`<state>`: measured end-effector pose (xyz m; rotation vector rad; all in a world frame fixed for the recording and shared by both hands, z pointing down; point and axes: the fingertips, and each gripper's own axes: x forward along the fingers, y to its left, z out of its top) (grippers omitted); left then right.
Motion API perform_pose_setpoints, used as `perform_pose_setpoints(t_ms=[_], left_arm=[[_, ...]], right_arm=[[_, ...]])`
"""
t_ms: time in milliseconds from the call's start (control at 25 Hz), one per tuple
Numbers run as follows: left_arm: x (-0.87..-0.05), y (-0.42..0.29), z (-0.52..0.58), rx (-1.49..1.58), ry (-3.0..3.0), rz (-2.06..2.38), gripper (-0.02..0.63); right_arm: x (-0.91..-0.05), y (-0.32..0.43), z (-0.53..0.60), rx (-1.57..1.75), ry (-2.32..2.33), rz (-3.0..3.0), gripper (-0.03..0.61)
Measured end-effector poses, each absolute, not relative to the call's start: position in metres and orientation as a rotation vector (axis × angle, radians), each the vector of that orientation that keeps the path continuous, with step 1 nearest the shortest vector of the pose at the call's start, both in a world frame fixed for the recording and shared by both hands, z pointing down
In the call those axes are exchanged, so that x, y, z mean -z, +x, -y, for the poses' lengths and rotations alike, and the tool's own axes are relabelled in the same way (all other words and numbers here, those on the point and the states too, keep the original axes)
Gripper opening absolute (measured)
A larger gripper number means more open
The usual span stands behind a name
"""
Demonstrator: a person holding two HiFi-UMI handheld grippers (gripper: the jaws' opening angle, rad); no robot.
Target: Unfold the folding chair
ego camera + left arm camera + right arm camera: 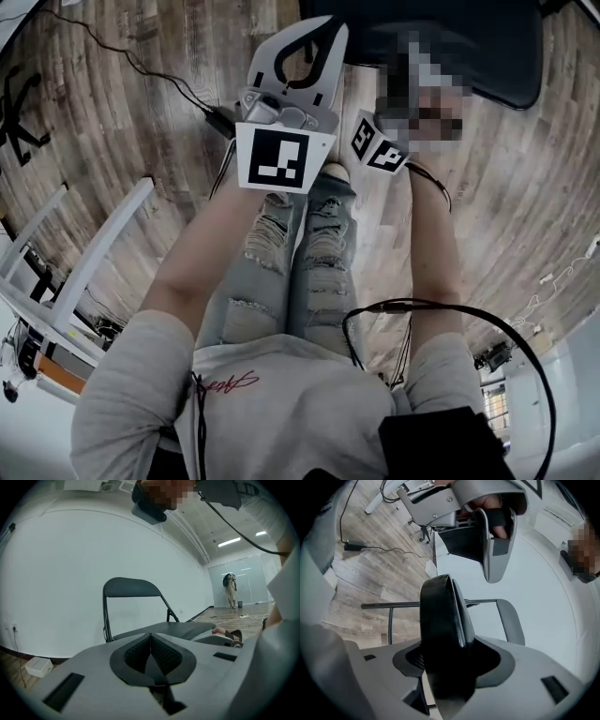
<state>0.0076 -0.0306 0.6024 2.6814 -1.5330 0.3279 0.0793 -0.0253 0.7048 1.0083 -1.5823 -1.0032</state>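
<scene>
The black folding chair stands open in the left gripper view, with its backrest (131, 588) upright against the white wall and its seat (187, 629) level. My left gripper (150, 641) is shut and empty, just short of the seat's front edge. In the head view the left gripper (319, 37) hangs beside the seat (469, 47). The right gripper's marker cube (380, 145) shows there, its jaws hidden. My right gripper (454, 653) has the seat's black edge (440, 620) between wide jaws, the pads not pressing it.
The floor is wood planks with black cables (150, 70) across it. A white frame (84, 272) stands at the left. A white box (38, 666) lies by the wall. A person (229, 588) stands far off at the back right.
</scene>
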Motion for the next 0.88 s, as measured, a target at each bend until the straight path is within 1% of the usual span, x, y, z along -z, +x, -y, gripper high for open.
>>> perform_pose_setpoints(t_ms=[200,440,600,760,880], left_arm=[[-0.629,0.011,-0.003,-0.309,2.682,1.566,0.017],[-0.651,0.022,-0.021,-0.245,2.743,1.569,0.017],[-0.658,0.03,-0.046,-0.26,2.785,1.504,0.017],[-0.648,0.024,-0.063,-0.309,2.82,1.454,0.017],[-0.614,0.011,-0.068,-0.251,2.752,1.504,0.017]], right_arm=[[-0.734,0.078,-0.014,0.993,1.006,1.623,0.27],[-0.728,0.074,-0.014,1.067,1.101,1.636,0.27],[-0.724,0.083,-0.029,1.02,1.26,1.642,0.273],[-0.717,0.098,-0.065,0.923,1.433,1.643,0.272],[-0.669,0.103,-0.097,0.823,1.551,1.662,0.27]])
